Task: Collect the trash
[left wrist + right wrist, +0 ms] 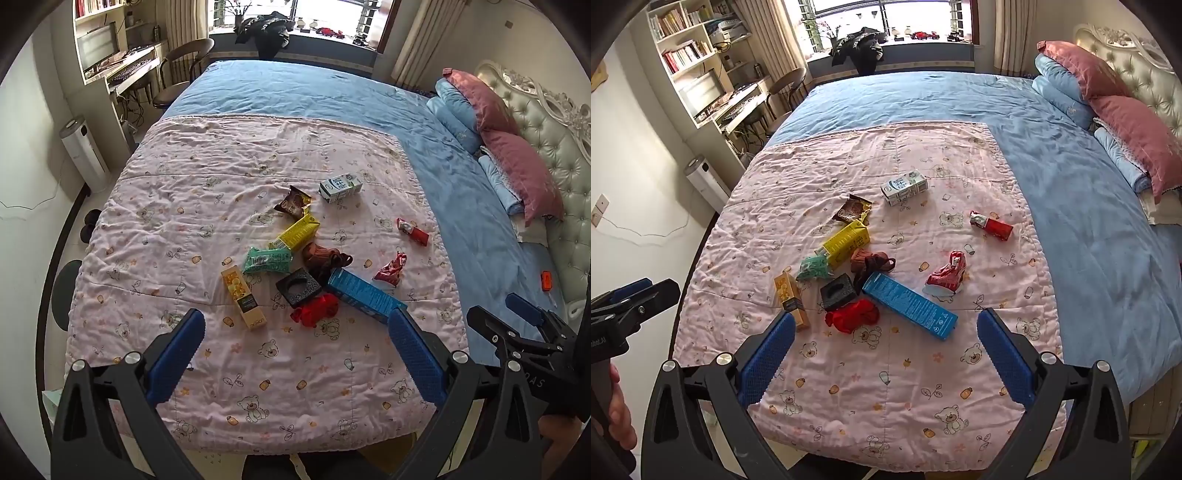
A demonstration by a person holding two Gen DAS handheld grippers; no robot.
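Trash pile (295, 254) on pink quilt (184, 206) | ahead of both tools | left tool (295, 347) apart | right tool (886, 347) apart

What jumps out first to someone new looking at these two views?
The cluster of bright trash in the middle of the pink bear-print quilt: a long blue box nearest, a yellow carton behind it, and a crumpled red wrapper at the front. A white milk carton lies apart, farther back. Both the left claw and right claw hang open above the quilt's near edge, holding nothing.
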